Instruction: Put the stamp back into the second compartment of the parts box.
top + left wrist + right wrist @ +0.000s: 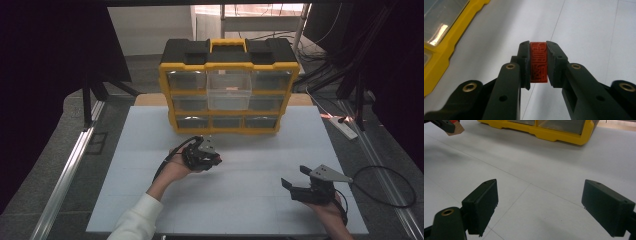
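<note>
**Red block clamped in left claw**

While the left claw (538,62) pinches 1 red embossed block (538,62) above the white table (250,200), the right claw (540,207) hangs w/ jaws wide apart, nothing btwn. Yellow-black drawer organizer (229,85) at table's far edge: 9 clear drawers, middle one (229,90) pulled out, small orange item inside.

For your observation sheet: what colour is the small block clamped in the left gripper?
Red block, with raised lettering; clearest in the left gripper view.

White power strip (343,127) on floor right of table; black cables (325,55) behind
</note>
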Motion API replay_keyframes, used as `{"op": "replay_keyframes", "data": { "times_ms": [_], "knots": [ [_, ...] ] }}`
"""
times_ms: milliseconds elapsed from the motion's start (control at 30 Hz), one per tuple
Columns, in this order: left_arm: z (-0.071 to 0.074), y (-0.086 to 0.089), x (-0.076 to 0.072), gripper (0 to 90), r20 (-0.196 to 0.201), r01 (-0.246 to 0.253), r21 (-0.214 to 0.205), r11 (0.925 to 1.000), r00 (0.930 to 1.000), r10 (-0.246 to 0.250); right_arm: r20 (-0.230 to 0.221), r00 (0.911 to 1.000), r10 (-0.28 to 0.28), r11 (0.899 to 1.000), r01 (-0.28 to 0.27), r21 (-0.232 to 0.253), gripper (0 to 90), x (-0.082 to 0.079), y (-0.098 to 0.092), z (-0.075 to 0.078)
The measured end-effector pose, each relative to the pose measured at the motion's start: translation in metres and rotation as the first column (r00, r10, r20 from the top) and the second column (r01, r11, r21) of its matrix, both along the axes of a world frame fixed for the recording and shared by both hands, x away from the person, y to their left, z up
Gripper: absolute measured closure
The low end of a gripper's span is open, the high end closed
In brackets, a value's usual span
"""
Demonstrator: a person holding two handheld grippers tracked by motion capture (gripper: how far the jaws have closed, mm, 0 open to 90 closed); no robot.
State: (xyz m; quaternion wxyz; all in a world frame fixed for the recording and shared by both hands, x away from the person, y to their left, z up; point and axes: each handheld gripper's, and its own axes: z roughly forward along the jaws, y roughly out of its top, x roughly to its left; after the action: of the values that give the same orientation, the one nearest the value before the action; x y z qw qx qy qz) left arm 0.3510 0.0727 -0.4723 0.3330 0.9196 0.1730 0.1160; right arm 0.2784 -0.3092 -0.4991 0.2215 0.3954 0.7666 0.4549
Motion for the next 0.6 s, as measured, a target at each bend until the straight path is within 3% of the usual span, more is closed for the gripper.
{"op": "replay_keyframes", "data": {
  "times_ms": [400, 600],
  "knots": [
    [0.0049, -0.0004, -0.0073, 74.6, 0.027, -0.006, -0.019, 0.9998, 0.9996, 0.006, 0.000, 1.0000, 0.006, 1.000, -0.006, 0.006, 14.3, 0.0007, -0.0001, -0.0001],
    [0.0084, 0.0044, -0.0099, 74.5, 0.028, -0.027, -0.059, 0.9979, 0.9992, 0.028, 0.000, 1.0000, 0.004, 1.000, -0.004, 0.007, 14.3, 0.0014, -0.0001, 0.0005]
  ]
}}
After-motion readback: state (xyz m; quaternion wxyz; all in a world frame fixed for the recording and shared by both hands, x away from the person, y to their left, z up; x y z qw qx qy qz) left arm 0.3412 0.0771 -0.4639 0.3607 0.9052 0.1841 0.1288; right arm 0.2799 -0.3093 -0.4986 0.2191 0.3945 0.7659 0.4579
